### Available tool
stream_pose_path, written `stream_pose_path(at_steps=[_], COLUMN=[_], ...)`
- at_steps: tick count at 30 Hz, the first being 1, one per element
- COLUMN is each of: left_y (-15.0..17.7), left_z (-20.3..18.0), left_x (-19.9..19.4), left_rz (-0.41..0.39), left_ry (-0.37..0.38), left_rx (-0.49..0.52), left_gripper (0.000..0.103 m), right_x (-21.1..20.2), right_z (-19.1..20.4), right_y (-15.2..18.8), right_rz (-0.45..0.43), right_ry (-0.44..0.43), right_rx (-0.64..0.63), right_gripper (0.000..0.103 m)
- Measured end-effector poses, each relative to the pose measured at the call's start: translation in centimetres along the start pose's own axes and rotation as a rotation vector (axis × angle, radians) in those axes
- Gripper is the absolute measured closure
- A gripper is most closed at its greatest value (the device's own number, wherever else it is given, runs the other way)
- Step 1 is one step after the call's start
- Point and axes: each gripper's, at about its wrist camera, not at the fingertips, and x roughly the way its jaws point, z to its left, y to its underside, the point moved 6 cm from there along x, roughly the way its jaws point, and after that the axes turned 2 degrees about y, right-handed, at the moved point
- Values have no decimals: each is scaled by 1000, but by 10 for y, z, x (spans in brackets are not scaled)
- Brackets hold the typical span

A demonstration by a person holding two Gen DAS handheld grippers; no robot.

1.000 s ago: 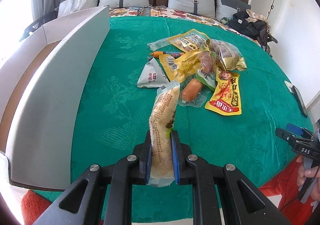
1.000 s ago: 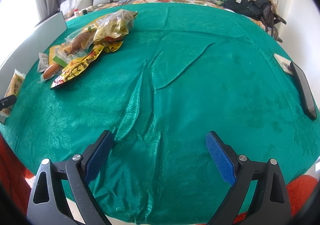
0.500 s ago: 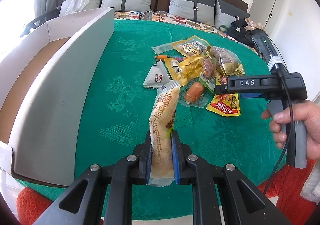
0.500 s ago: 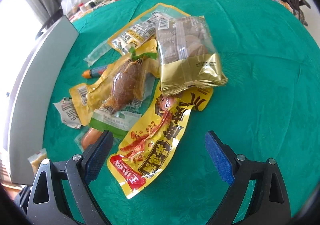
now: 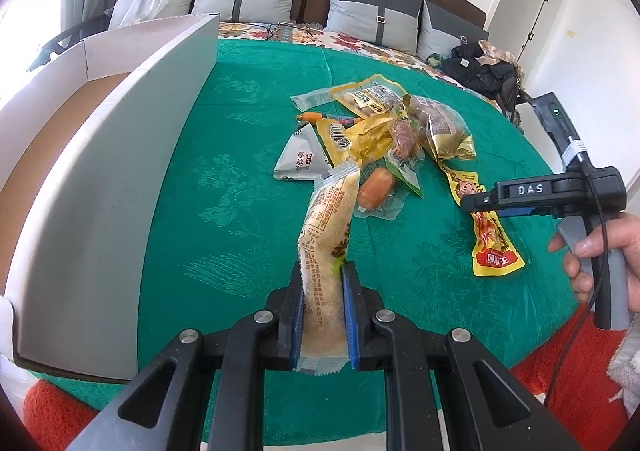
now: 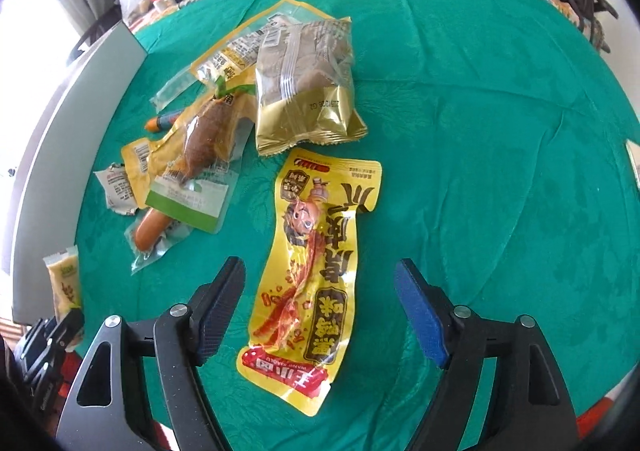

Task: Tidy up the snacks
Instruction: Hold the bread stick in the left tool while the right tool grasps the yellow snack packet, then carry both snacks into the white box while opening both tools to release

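Observation:
My left gripper (image 5: 322, 313) is shut on a long pale snack bar packet (image 5: 329, 239), held above the green cloth beside the white cardboard box (image 5: 92, 187). A pile of snacks lies mid-table: a gold bag (image 6: 308, 91), a wrapped sausage (image 6: 149, 231), a grey triangular packet (image 5: 300, 163). My right gripper (image 6: 320, 311) hovers over the long yellow packet (image 6: 316, 271), which lies flat between its jaws. Those jaws are closing and the pads are clear of the packet. In the left wrist view, the right gripper (image 5: 480, 203) is held by a hand over the same yellow packet (image 5: 490, 239).
The green cloth (image 6: 500, 131) covers a round table in front of a sofa with grey cushions (image 5: 372, 17). A dark bag (image 5: 484, 71) lies at the back right. A flat dark device (image 6: 634, 167) sits at the right table edge. Red fabric (image 5: 580, 383) shows below the table.
My right gripper has swept left from bare cloth to above the yellow packet, its jaws narrowing. The left gripper has stayed put with the snack bar.

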Motion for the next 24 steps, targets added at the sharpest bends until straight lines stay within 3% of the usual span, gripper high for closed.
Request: stream_pose_path(at_steps=[1, 2, 3, 5, 9, 13, 17, 20, 24], left_y=[0, 0, -1, -3, -9, -16, -30, -46, -72], left_z=[0, 0, 1, 1, -1, -7, -7, 3, 35], left_x=[-3, -6, -9, -14, -17, -29, -54, -79, -116], left_rz=[-6, -14, -23, -40, -52, -77, -117, -159, -216], left_ry=[-2, -2, -2, 7, 27, 61, 101, 122, 97], left_rx=[3, 6, 7, 3, -11, -27, -68, -111, -161], left_gripper=[87, 87, 87, 87, 87, 87, 87, 87, 87], right_x=[11, 11, 12, 5, -14, -35, -56, -75, -108], right_z=[8, 16, 25, 27, 8, -21, -35, -14, 37], right_y=[5, 6, 12, 22, 37, 42, 42, 31, 13], right_rz=[54, 21, 15, -9, -27, -54, -94, -125, -173], right_ry=[26, 91, 135, 102, 45, -50, -246, -349, -450], right_rx=[-34, -119, -201, -218, -154, -44, 120, 164, 106], right_gripper=[22, 22, 27, 45, 62, 63, 63, 63, 63])
